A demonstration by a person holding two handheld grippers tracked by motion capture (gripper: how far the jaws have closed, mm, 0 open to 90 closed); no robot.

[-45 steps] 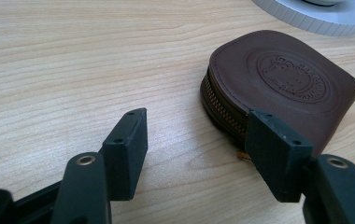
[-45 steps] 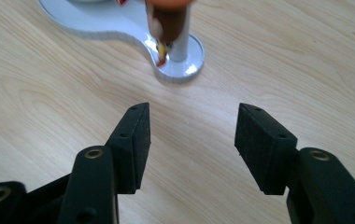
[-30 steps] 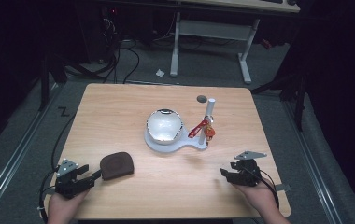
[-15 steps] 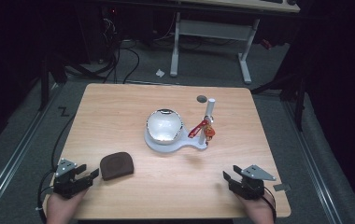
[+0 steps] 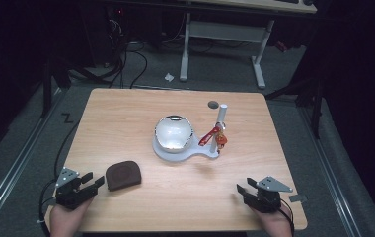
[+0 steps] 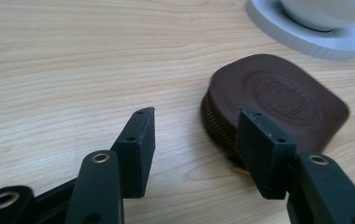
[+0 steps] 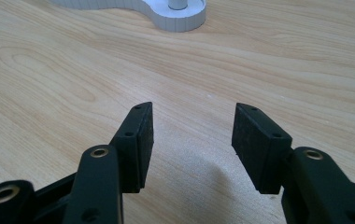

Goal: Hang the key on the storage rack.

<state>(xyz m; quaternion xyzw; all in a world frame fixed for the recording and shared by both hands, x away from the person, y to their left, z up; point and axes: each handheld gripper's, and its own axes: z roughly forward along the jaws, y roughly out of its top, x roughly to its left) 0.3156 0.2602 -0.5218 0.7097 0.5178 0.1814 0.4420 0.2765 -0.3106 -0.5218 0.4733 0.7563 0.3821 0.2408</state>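
A dark room with cables and a desk frame on the grey floor surrounds a pale wooden counter (image 5: 126, 113). At the counter's middle stands a white base (image 5: 185, 150) carrying a shiny bowl (image 5: 173, 132), with a white post (image 5: 221, 116) and a red part (image 5: 209, 136) on its right side. A small dark disc (image 5: 213, 104) lies behind the post.

The thing in hand looks to be the brown pouch (image 5: 123, 175), lying flat near the counter's front left, well apart from the base. The left gripper (image 5: 83, 186) sits just left of it, jaws spread wide and holding nothing. In the left gripper view the pouch (image 6: 278, 102) lies ahead and off to the right: its zipped edge passes behind the right jaw, while the left jaw stands over bare wood. The pouch is not yet between the jaws.

To take it well, I judge the left gripper should shift toward the pouch until the rounded near edge sits centred between the jaws, then drop low so the lower pad slides close to the counter and closes across the thin body. The pouch is flat and soft-looking, so a shallow bite on the edge may slip or only push it along the wood.

The right gripper (image 5: 248, 191) rests at the front right, well apart from the pouch, also spread open and empty. In its own view its jaws point over bare counter toward the base (image 7: 175, 16).
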